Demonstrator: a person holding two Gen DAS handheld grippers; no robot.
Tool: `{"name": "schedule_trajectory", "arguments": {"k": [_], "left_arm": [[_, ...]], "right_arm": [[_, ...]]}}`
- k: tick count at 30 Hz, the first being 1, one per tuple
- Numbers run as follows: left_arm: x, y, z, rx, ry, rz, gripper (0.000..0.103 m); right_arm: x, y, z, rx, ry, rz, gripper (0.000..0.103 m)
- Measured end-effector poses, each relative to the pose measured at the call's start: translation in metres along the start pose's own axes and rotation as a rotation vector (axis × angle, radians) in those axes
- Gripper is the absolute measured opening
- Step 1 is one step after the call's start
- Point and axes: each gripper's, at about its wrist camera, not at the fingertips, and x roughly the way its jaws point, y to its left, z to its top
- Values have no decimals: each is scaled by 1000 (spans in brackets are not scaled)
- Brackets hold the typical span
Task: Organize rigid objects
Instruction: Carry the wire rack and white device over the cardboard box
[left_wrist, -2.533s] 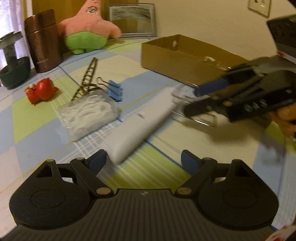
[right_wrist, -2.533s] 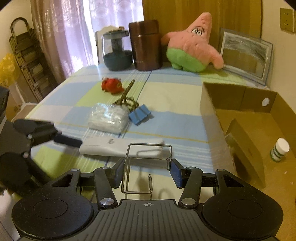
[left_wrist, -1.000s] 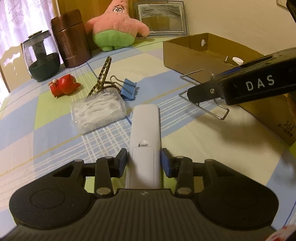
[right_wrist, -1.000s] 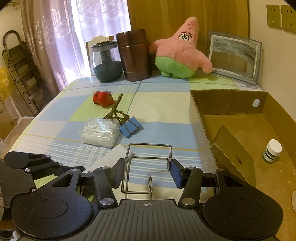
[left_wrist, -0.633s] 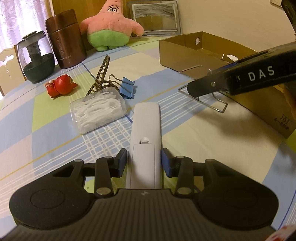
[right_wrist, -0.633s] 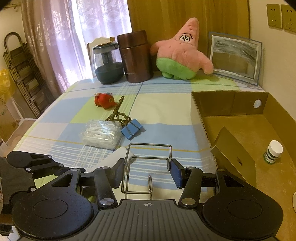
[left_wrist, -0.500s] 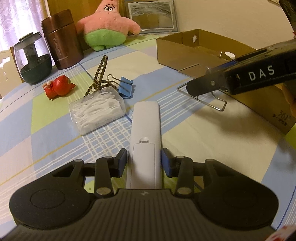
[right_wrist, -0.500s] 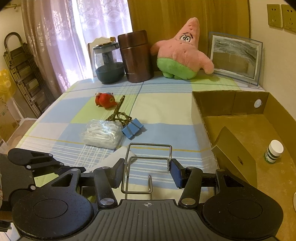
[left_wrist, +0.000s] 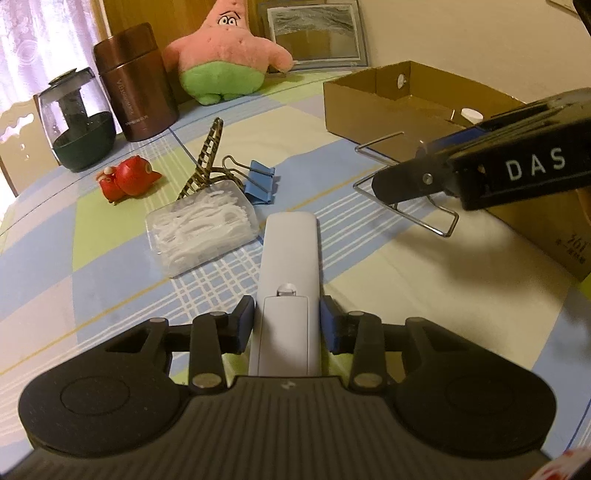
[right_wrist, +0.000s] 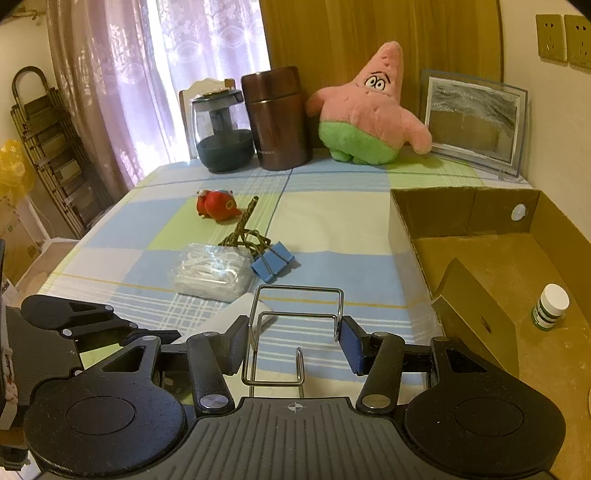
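Note:
My left gripper (left_wrist: 288, 323) is shut on a long white remote (left_wrist: 290, 266), its blue pads (left_wrist: 245, 321) pressing both sides near the battery cover; the remote points away over the checked tablecloth. My right gripper (right_wrist: 293, 341) is shut on a bent wire stand (right_wrist: 295, 325), held above the cloth. In the left wrist view that gripper (left_wrist: 413, 173) and the wire stand (left_wrist: 406, 218) hang at the right, in front of the open cardboard box (left_wrist: 369, 107). The remote's tip (right_wrist: 255, 306) shows behind the wire in the right wrist view.
A clear box of floss picks (left_wrist: 201, 225), a blue binder clip (left_wrist: 262, 181), a brown hair clip (left_wrist: 207, 158) and a red toy (left_wrist: 127, 179) lie left of the remote. A small white bottle (right_wrist: 550, 306) sits in the box. A brown canister (right_wrist: 280, 118), a dark jar (right_wrist: 221, 129), a pink plush (right_wrist: 365, 110) and a picture frame (right_wrist: 472, 110) line the far edge.
Since 2.5 seconds ago my left gripper has closed onto the white remote. Over the last second both grippers stayed almost still, with only a small shift of view.

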Motion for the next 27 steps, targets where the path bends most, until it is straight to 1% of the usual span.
{"name": "schedule_trajectory", "arguments": {"k": [3,8,12,16,21,27], "left_arm": [[-5,2,1,-21,-1,1,33],[-21,3,7,-61,-36,4,33],[-34,2,18,-83,-66,10,33],[-43,0,29,-128,-80,10,33],[-51,-8,32,-150,-80,16,33],[-60,-26,31,-149,-79,5,33]], "right_arm": [[-3,0,1,3,-4,1,49],[-13,1,4,5,-30,2,49],[-24,1,8,5,-55,-1,49],[-35,-3,11,14,-76,-13,49],[-58,-19,10,55,-111,-53,49],[-91,-45,3,75,-148,-127,49]]}}
